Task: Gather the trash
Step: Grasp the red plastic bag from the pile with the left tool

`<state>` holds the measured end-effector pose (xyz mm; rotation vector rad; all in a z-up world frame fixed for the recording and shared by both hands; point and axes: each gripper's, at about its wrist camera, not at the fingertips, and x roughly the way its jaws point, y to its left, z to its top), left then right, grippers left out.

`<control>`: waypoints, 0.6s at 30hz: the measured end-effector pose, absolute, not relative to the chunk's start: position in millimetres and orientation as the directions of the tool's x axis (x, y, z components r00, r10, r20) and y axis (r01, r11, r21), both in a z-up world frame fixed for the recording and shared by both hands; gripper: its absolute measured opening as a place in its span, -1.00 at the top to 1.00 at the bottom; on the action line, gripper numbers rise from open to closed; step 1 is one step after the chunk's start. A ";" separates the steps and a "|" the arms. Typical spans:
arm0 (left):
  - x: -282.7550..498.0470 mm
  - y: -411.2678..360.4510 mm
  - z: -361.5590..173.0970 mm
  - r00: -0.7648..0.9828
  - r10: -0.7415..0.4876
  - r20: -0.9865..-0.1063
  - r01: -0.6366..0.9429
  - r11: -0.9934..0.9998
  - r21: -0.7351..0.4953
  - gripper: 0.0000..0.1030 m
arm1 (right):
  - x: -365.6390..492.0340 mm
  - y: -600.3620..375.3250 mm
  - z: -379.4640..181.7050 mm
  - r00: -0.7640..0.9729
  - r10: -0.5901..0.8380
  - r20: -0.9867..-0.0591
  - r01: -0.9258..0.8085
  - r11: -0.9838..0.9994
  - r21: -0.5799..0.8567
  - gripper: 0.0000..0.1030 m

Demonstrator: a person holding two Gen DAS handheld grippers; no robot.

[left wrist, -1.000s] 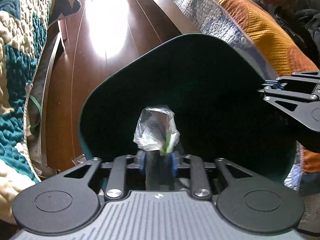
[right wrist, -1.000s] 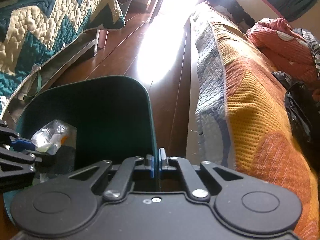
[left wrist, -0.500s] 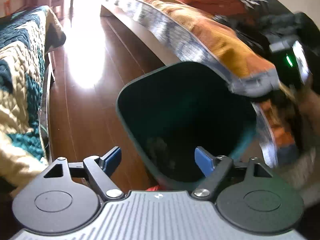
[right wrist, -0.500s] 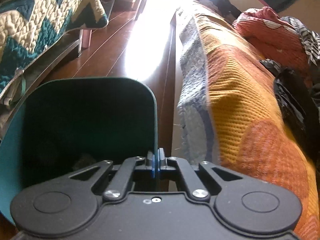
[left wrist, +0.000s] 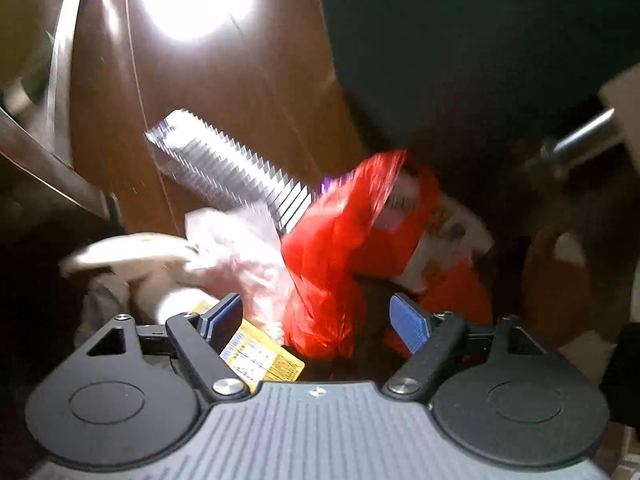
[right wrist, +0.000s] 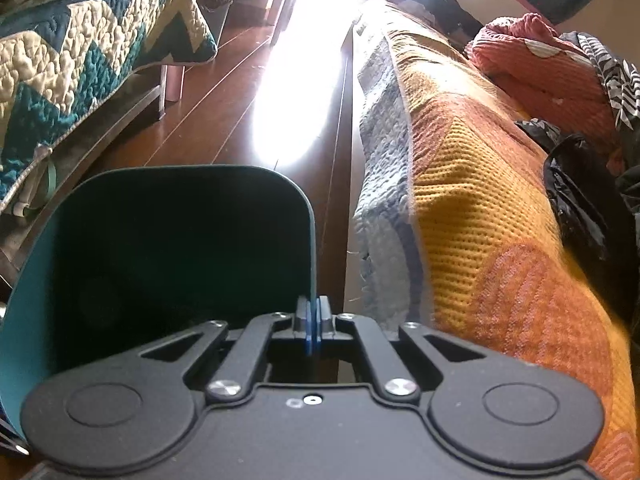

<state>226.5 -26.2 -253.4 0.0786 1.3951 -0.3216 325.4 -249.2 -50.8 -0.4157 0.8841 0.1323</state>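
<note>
In the left wrist view my left gripper (left wrist: pixel 318 322) is open and empty, pointing down at a pile of trash on the wooden floor: a crumpled red plastic bag (left wrist: pixel 344 240), pale pink plastic (left wrist: pixel 240 248), a silver serrated wrapper (left wrist: pixel 228 168) and a yellow printed packet (left wrist: pixel 260 360). The red bag lies just beyond and between the jaws. The dark green bin's outer wall (left wrist: pixel 460 40) rises at the upper right. In the right wrist view my right gripper (right wrist: pixel 313 320) is shut on the rim of the tilted green bin (right wrist: pixel 168 240).
A teal and cream quilted bed (right wrist: pixel 80 60) stands left, an orange and yellow quilted bed (right wrist: pixel 480 200) right, with a wood floor aisle (right wrist: pixel 240 80) between. A metal bed frame rail (left wrist: pixel 60 80) runs at the left and a metal leg (left wrist: pixel 580 136) at the right.
My left gripper dropped the clear plastic wrapper into the bin, opened, then swung down to the trash pile on the floor. The right gripper kept hold of the bin rim.
</note>
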 end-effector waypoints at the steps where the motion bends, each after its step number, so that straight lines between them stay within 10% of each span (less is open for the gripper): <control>1: 226.9 -29.0 -262.8 0.115 -0.171 -0.979 0.267 0.954 -0.135 -0.56 | 325.2 -248.7 -50.7 0.632 -0.057 -0.773 -0.283 0.911 -0.299 0.97; 4: 231.8 -32.1 -283.1 0.087 -0.153 -0.984 0.230 0.965 -0.130 -0.41 | 323.8 -247.4 -50.5 0.636 -0.056 -0.770 -0.290 0.907 -0.305 0.97; 7: 233.6 -32.2 -295.8 0.046 -0.152 -0.987 0.170 0.975 -0.143 0.38 | 322.3 -246.2 -50.2 0.638 -0.055 -0.768 -0.293 0.905 -0.308 0.96; 10: 228.5 -37.1 -290.6 0.073 -0.139 -0.988 0.206 0.971 -0.122 0.68 | 321.3 -245.4 -51.1 0.643 -0.059 -0.764 -0.293 0.902 -0.317 0.96; 18: 221.9 -22.5 -239.8 0.162 -0.102 -0.981 0.220 0.973 -0.065 0.72 | 320.2 -241.9 -51.5 0.655 -0.058 -0.754 -0.299 0.896 -0.329 0.96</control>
